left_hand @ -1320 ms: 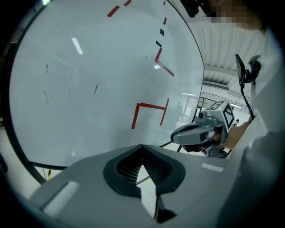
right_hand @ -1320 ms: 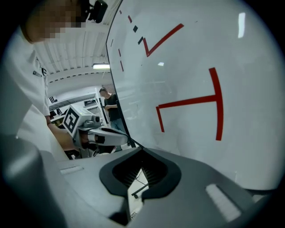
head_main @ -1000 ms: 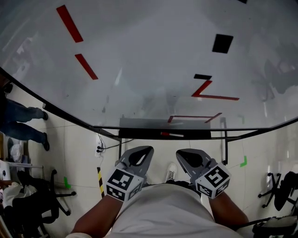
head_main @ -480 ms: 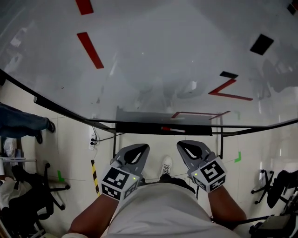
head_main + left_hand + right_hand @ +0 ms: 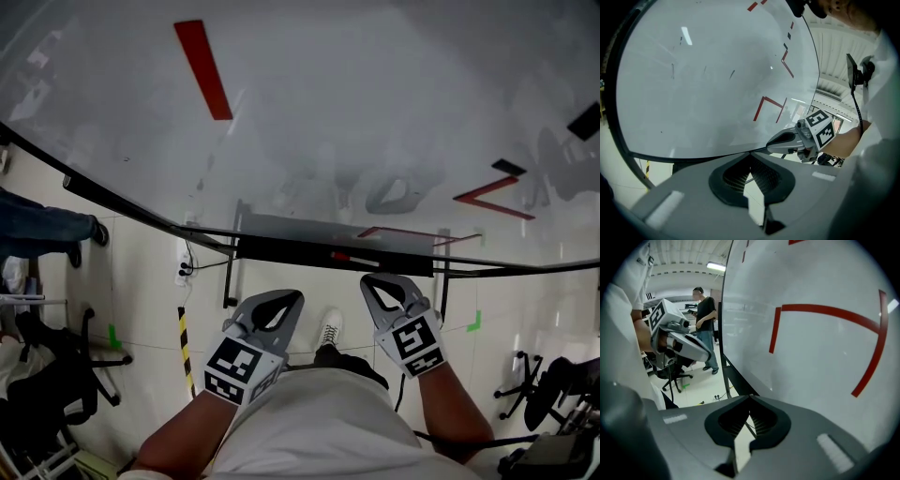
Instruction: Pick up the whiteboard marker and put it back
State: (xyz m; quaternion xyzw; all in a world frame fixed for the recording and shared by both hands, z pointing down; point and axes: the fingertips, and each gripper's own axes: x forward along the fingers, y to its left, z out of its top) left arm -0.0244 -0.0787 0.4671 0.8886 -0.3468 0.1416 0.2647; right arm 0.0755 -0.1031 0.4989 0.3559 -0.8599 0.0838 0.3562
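Whiteboard marker (image 5: 352,257) is the thing I am going after, and it is lying flat in the tray (image 5: 281,249) under the whiteboard (image 5: 328,112).

The whiteboard is filling most of what I am seeing, with red lines drawn on it. The long dark tray is running along its bottom edge. The tray is holding the marker, and I cannot make out anything else in it.

I am holding my left hand-held gripper (image 5: 289,298) and my right hand-held gripper (image 5: 377,280) low, in front of my body, well apart from the tray. Both are pointing up at the board. The jaws of each one are pressing together at the tips, with nothing between them.

The marker is looking very small from here, red at one end. I am guessing it is light, hard and smooth, so it may roll or slip. I am thinking the best place to pinch it is across the middle of its body, gently but firmly.
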